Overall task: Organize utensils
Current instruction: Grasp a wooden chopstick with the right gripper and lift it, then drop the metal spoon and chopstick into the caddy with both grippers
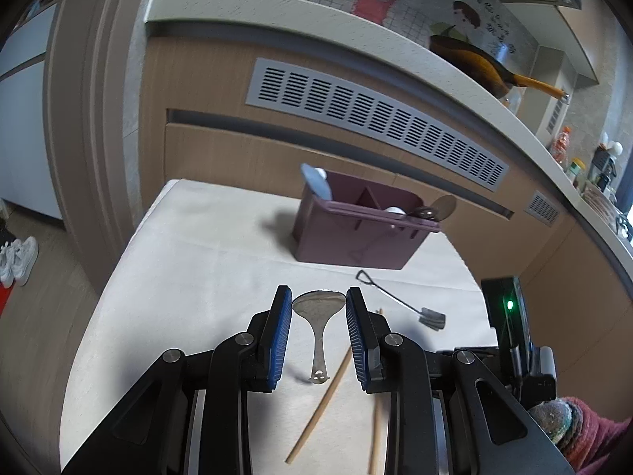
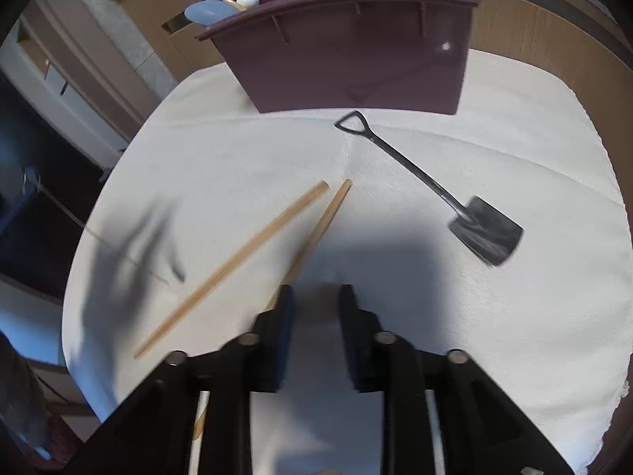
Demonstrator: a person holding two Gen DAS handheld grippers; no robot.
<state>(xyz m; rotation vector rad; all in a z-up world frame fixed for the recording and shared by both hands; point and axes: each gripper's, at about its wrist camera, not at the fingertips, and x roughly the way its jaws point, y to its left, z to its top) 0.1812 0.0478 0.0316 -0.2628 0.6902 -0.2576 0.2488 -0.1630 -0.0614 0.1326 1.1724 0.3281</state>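
A purple utensil holder (image 1: 356,233) (image 2: 356,59) stands at the table's far side with several spoons in it. In the left wrist view a metal spoon (image 1: 318,316) shows between the tips of my left gripper (image 1: 319,301), whose jaws stand about the bowl's width apart; I cannot tell if they touch it. Two wooden chopsticks (image 1: 320,403) (image 2: 233,261) and a black shovel-shaped spoon (image 1: 399,301) (image 2: 435,190) lie on the white cloth. My right gripper (image 2: 316,297) is open and empty, low over the cloth beside one chopstick (image 2: 316,229); it also shows in the left wrist view (image 1: 510,324).
The small table has a white cloth (image 2: 237,150) over it. Behind stands a kitchen counter (image 1: 356,31) with a vent grille (image 1: 376,122) and an orange pan (image 1: 474,67). Shoes (image 1: 16,261) lie on the floor at the left.
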